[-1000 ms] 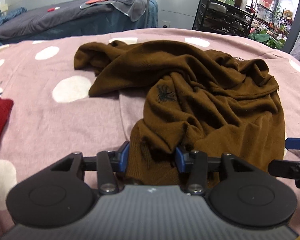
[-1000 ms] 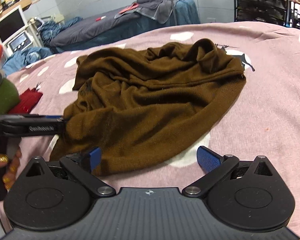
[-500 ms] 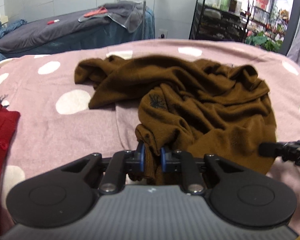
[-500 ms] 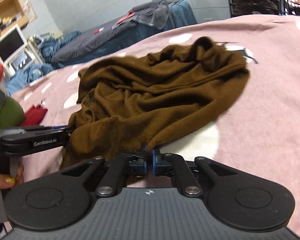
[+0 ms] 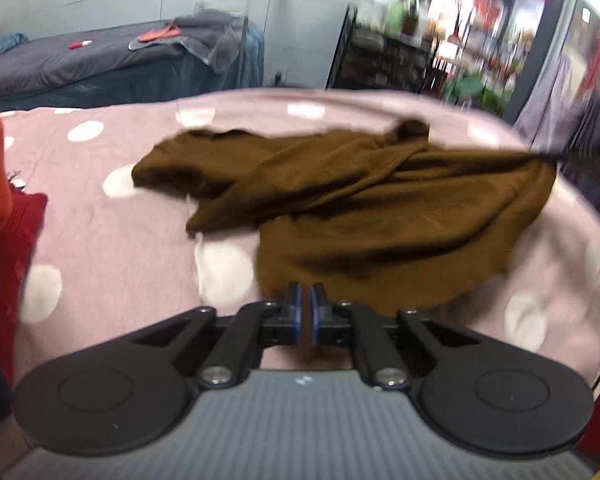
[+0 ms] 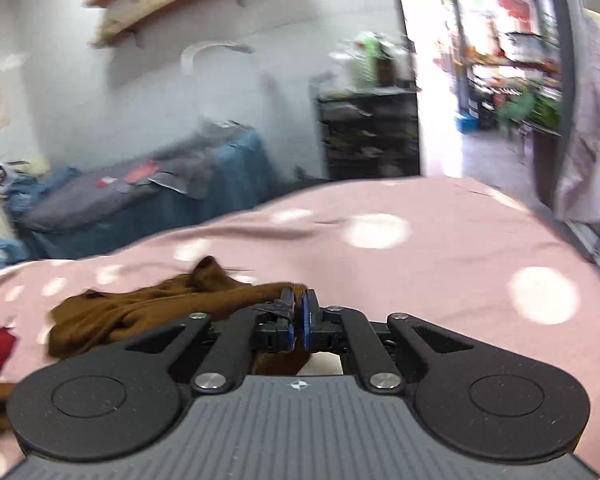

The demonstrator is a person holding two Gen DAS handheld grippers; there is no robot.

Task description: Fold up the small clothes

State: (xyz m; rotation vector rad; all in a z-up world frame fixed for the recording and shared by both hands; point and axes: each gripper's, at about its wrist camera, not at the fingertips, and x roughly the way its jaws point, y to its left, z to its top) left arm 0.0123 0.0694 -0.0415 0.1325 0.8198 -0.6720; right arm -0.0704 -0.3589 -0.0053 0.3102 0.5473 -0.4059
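Both tools clamped on hem of brown garment point(image 5: 380, 216), left tool point(image 5: 305, 304), right tool point(image 6: 299, 308); I'd draw them apart evenly, flattening it on the bed point(image 5: 112, 240) before folding.

Motion blur smears both views. In the left wrist view the right gripper point(image 5: 580, 152) is only a dark streak at the right edge, its jaws unreadable there. The left gripper point(image 5: 305, 300) hides the near hem of the brown garment point(image 5: 380, 216), so cloth between its pads cannot be confirmed. A red garment point(image 5: 24, 240) is cut off at the left edge. The black rack point(image 6: 368, 136) holds items too smeared to name.
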